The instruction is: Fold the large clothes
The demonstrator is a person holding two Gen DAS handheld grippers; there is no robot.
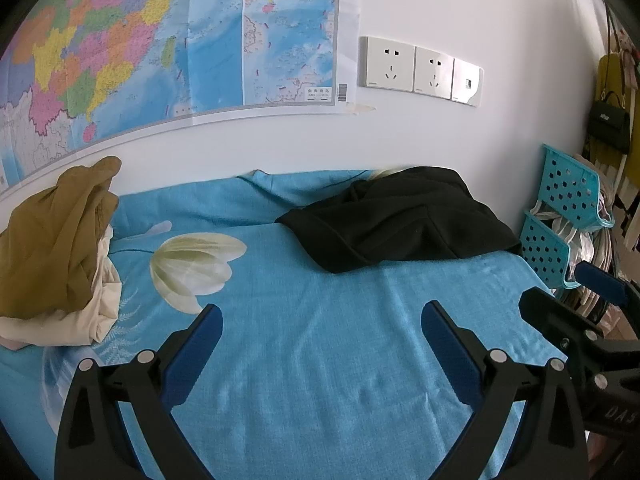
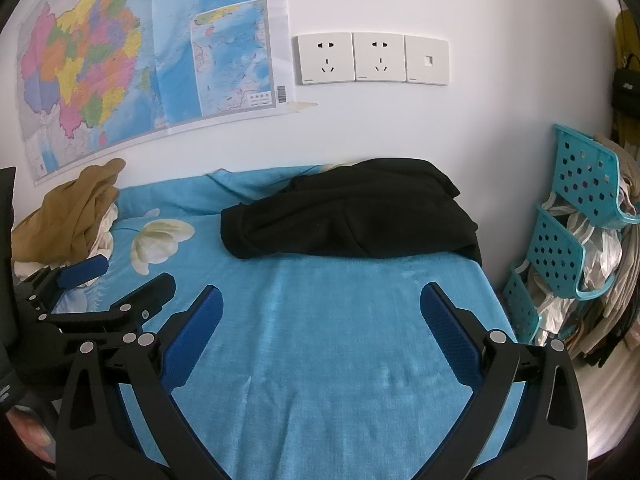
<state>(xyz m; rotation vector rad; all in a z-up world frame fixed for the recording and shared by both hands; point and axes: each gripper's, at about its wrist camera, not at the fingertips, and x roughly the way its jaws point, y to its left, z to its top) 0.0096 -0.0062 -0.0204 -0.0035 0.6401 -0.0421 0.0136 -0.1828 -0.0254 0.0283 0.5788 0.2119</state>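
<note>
- In the left wrist view, the left gripper (image 1: 322, 320) hung over the blue sheet (image 1: 320, 360), its blue-padded jaws spread wide with nothing between them.
- The black garment (image 1: 400, 224) lay bunched at the far side of the sheet, against the white wall (image 1: 460, 8) and well apart from the jaws.
- A brown garment (image 1: 60, 232) sat heaped on a cream cloth (image 1: 92, 316) at the far left, beside a white flower print (image 1: 192, 264) on the sheet.
- A coloured map (image 1: 160, 40) and a row of sockets (image 1: 420, 68) were on the wall; teal baskets (image 1: 560, 220) stood at the right edge of the bed.
- The right gripper (image 1: 568, 304) showed at the right edge, side-on, one blue pad visible.

- In the right wrist view, the right gripper (image 2: 322, 314) was also held over the blue sheet (image 2: 320, 360), jaws wide apart and holding nothing.
- The black garment (image 2: 352, 216) lay ahead of it by the wall, below the sockets (image 2: 372, 58), not touched by either tool.
- The left gripper (image 2: 124, 276) appeared at the left, its two fingers apart, near the flower print (image 2: 156, 240) and the brown garment (image 2: 68, 212).
- The map (image 2: 140, 60) hung at upper left, and the teal baskets (image 2: 580, 208), stuffed with bags, stood at the right.
</note>
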